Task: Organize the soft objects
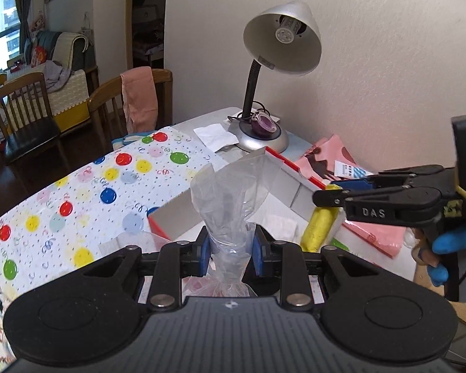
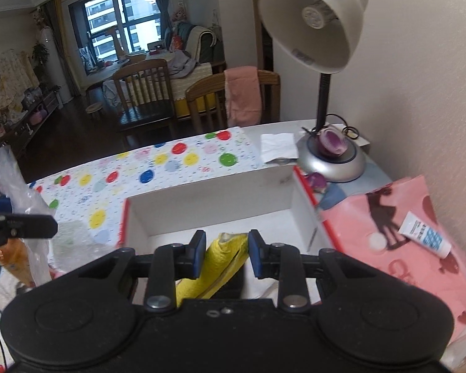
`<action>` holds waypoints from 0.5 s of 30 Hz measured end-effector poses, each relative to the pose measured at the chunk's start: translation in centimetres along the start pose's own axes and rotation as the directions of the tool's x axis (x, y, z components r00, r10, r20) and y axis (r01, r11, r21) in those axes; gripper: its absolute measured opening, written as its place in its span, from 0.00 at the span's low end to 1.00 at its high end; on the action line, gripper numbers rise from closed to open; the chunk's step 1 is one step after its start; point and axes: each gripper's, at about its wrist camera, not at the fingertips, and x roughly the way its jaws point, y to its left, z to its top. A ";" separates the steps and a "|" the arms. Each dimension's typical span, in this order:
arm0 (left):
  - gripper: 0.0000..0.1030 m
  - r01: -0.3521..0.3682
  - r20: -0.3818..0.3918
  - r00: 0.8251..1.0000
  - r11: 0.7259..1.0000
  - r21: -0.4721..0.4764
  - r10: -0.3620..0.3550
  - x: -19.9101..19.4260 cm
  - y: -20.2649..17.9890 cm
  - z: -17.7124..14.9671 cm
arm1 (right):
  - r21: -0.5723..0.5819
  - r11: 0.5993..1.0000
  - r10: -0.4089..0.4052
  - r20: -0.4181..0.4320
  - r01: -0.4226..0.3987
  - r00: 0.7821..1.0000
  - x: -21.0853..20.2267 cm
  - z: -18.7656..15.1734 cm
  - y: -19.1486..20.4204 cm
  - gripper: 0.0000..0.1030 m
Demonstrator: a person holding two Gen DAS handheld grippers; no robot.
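Left gripper (image 1: 230,247): black plastic linkage with blue pads, closed on the gathered neck of a clear plastic bag (image 1: 230,199); the bag is thin, crinkled and glossy, flaring above the pads.
Right gripper (image 2: 226,253): same black build, blue pads pinching a yellow cloth roll (image 2: 216,267), nubbly in texture and rolled into a soft cylinder.
Yellow cloth roll, place: held over the near part of the white box (image 2: 214,192), as seen from the right wrist view; in the left wrist view it sits at the box's right wall.
Clear plastic bag, place: held up at the near left side of the box.
White box: rectangular, open-topped, matte white card walls with red edging.
Table covering (image 1: 87,186): white sheet printed with coloured dots and squiggles, left of the box.
Desk lamp (image 1: 282,43): silver cone shade, black flexible neck, round silver base, far right by the wall.
Pink bag (image 2: 397,236): flat, glossy, printed with dark silhouettes, right of the box; a small white tube (image 2: 425,236) lies on it.
White tissue (image 2: 278,147): creased, flat, left of the lamp base.
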 end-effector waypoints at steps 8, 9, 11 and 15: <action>0.25 -0.045 0.000 0.999 0.998 0.031 0.045 3.9 -1.7 4.0 | 0.010 0.999 -0.039 -0.020 0.039 0.999 1.9 0.1 -3.7 0.27; 0.25 -0.046 -0.008 0.999 0.999 0.029 0.046 4.6 -1.8 4.4 | 0.012 0.999 -0.046 -0.028 0.046 0.999 2.3 0.0 -4.0 0.27; 0.25 -0.051 -0.033 0.998 0.998 0.031 0.052 6.3 -2.2 5.1 | 0.016 0.998 -0.056 -0.045 0.057 0.997 3.2 -0.3 -4.7 0.27; 0.25 -0.075 -0.052 0.996 0.996 0.046 0.077 9.5 -2.8 5.9 | 0.006 0.998 -0.070 -0.075 0.070 0.995 4.8 -0.8 -5.4 0.27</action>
